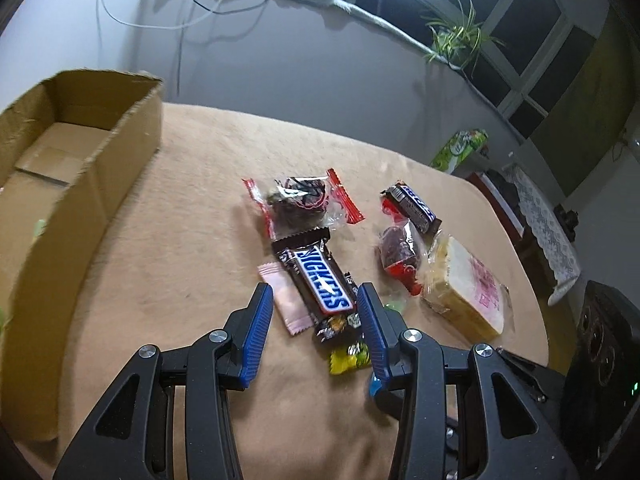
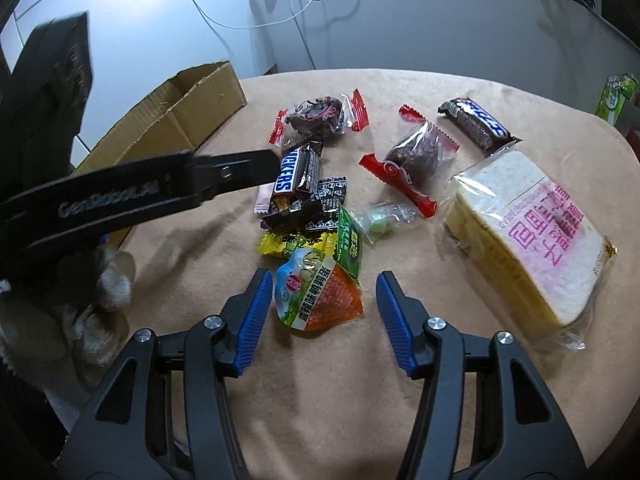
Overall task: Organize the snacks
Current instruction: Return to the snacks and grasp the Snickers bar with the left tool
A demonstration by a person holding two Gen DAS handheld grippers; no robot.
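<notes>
A pile of snacks lies on the tan tablecloth (image 1: 192, 208). My left gripper (image 1: 316, 298) is open, its blue fingers on either side of the near end of a Snickers bar (image 1: 318, 276), which also shows in the right wrist view (image 2: 294, 172). A pink sachet (image 1: 286, 300) lies beside the bar. My right gripper (image 2: 324, 286) is open around an orange and green quail-egg packet (image 2: 318, 296). The left gripper shows from the side in the right wrist view (image 2: 256, 168). An open cardboard box (image 1: 68, 168) stands at the left and looks mostly empty.
Also on the cloth are a wrapped bread loaf (image 2: 532, 236), two red-ended cake packets (image 2: 320, 118) (image 2: 412, 156), a second Snickers (image 2: 476, 122), yellow (image 2: 294, 244) and green (image 2: 350, 242) sachets and a clear candy (image 2: 380, 220). A gloved hand (image 2: 100, 292) is at the left.
</notes>
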